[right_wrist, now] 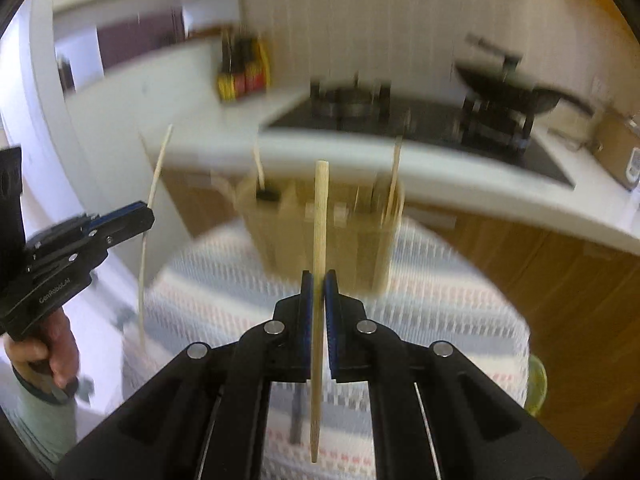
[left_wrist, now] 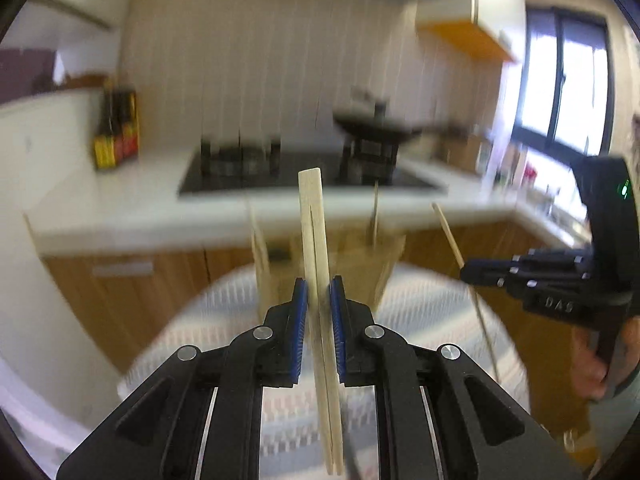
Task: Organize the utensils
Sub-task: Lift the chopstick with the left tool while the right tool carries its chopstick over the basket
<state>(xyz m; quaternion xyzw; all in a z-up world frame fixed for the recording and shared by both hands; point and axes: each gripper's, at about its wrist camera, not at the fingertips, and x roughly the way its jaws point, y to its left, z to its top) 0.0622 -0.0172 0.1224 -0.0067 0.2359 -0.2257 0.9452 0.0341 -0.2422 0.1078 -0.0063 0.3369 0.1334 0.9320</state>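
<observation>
My left gripper is shut on a joined pair of pale wooden chopsticks, held upright; it also shows at the left of the right wrist view. My right gripper is shut on a single round wooden chopstick, also upright; it shows at the right of the left wrist view. Beyond both stands a blurred wooden utensil holder on a round table with a patterned cloth. A few sticks stand in its compartments.
Behind the table runs a white kitchen counter with a black gas hob, a wok on the right burner and dark sauce bottles. Wooden cabinets are below. A yellowish object sits at the table's right edge.
</observation>
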